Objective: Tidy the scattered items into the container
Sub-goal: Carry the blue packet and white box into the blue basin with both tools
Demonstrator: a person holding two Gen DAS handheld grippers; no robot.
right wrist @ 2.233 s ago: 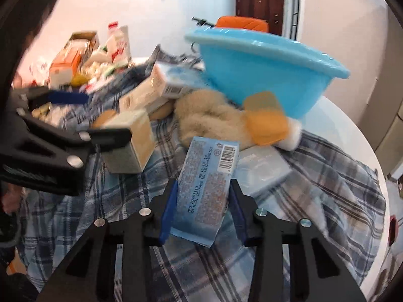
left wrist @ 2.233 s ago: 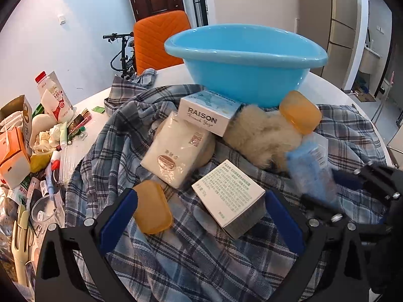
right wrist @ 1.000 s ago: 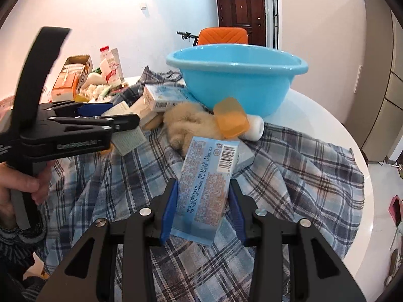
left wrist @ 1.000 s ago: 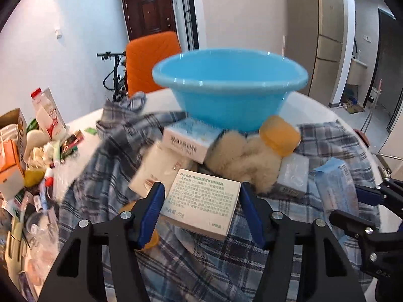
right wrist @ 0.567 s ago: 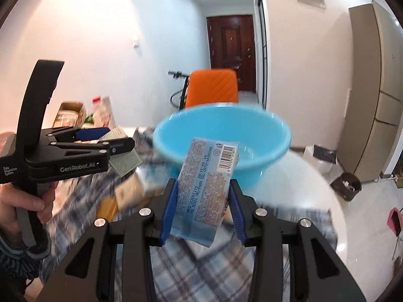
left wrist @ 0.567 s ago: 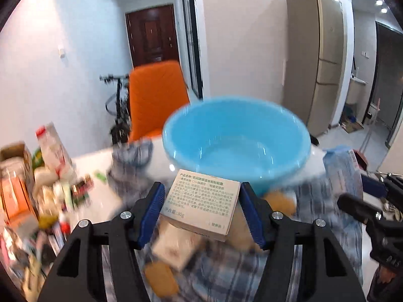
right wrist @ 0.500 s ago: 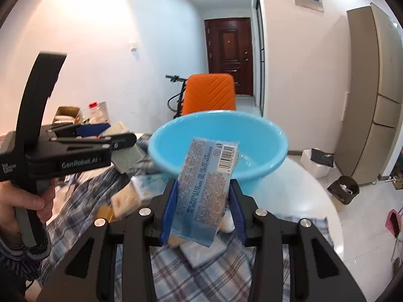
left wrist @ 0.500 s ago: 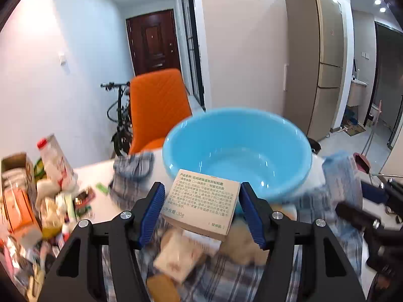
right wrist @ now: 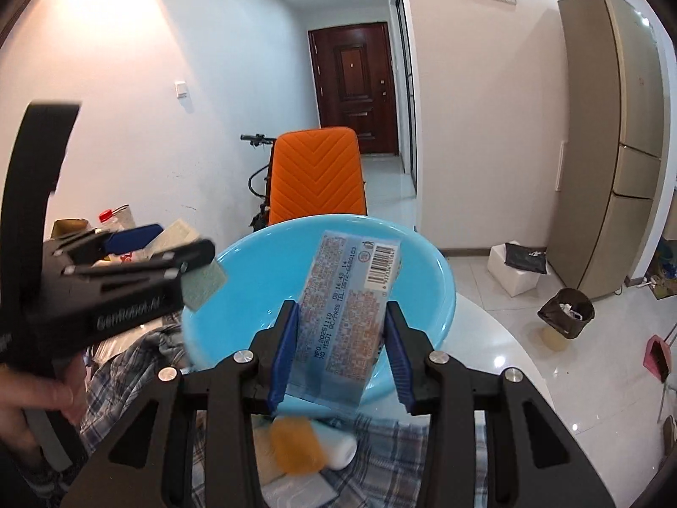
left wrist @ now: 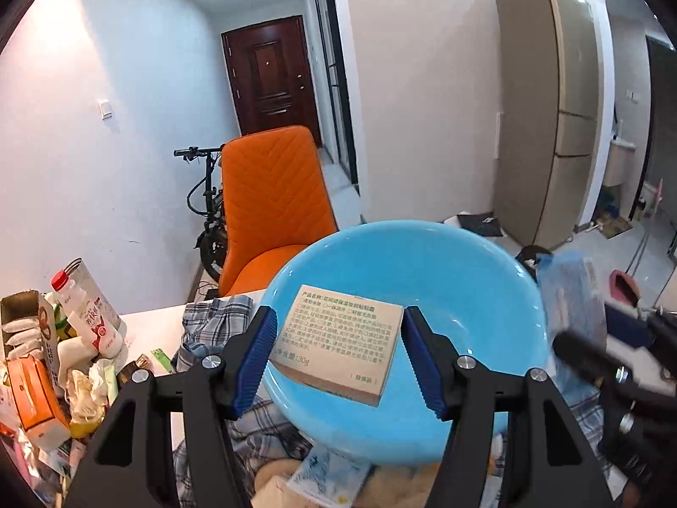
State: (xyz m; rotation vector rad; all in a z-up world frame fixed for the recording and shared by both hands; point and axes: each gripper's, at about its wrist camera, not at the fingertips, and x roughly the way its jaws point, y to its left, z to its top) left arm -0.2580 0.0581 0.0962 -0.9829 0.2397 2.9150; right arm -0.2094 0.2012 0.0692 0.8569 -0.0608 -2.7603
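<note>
Two claws each carry a load over the round blue plastic basin, which stands at the far side of the table on a rumpled plaid cloth. Closed on its side faces, the left claw holds a small cardboard box: stiff, light and flat-sided, so likely an easy grip. Between its pads the right claw pinches a blue printed packet, a glossy film wrap that is probably slippery and soft, best held across its middle. Left on the cloth near the basin are an orange soap-like block and a white roll.
</note>
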